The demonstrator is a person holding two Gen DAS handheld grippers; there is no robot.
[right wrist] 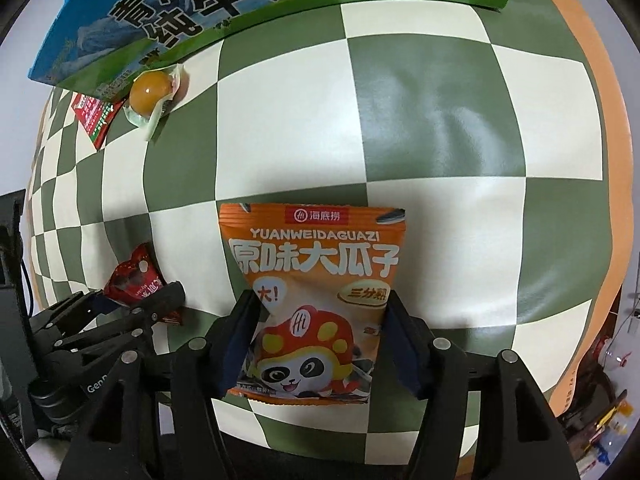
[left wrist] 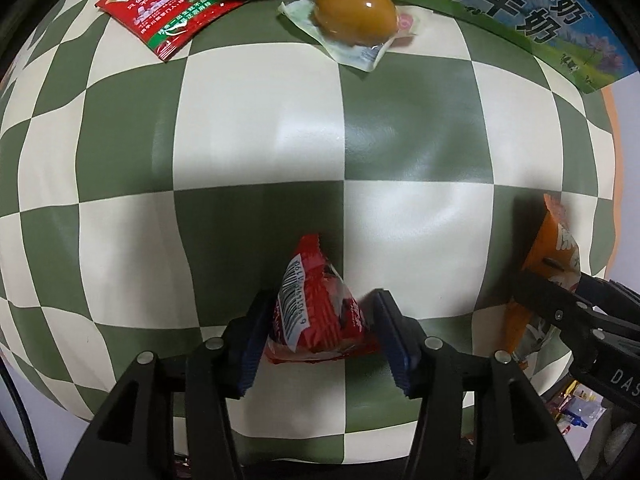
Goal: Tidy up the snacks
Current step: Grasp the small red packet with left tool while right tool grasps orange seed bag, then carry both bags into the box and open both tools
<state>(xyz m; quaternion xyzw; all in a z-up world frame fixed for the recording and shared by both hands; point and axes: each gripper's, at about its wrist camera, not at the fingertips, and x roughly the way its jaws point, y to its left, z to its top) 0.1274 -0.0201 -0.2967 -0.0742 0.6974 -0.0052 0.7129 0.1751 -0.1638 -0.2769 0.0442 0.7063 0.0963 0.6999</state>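
My left gripper (left wrist: 322,312) is shut on a small red snack packet (left wrist: 316,312), held over the green-and-cream checkered table (left wrist: 256,120); it also shows in the right wrist view (right wrist: 136,280). My right gripper (right wrist: 320,312) is shut on an orange sunflower-seed bag (right wrist: 312,280) with a panda on it, seen at the right edge of the left wrist view (left wrist: 556,256). A packaged brown egg (left wrist: 352,10) and a flat red sachet (left wrist: 160,8) lie at the far side, also in the right wrist view as the egg (right wrist: 150,88) and sachet (right wrist: 94,116).
A large green-and-blue milk carton box (left wrist: 500,4) stands along the table's far edge, also in the right wrist view (right wrist: 200,12). The table's orange rim (right wrist: 612,160) curves at the right. Clutter lies on the floor at lower right (right wrist: 600,420).
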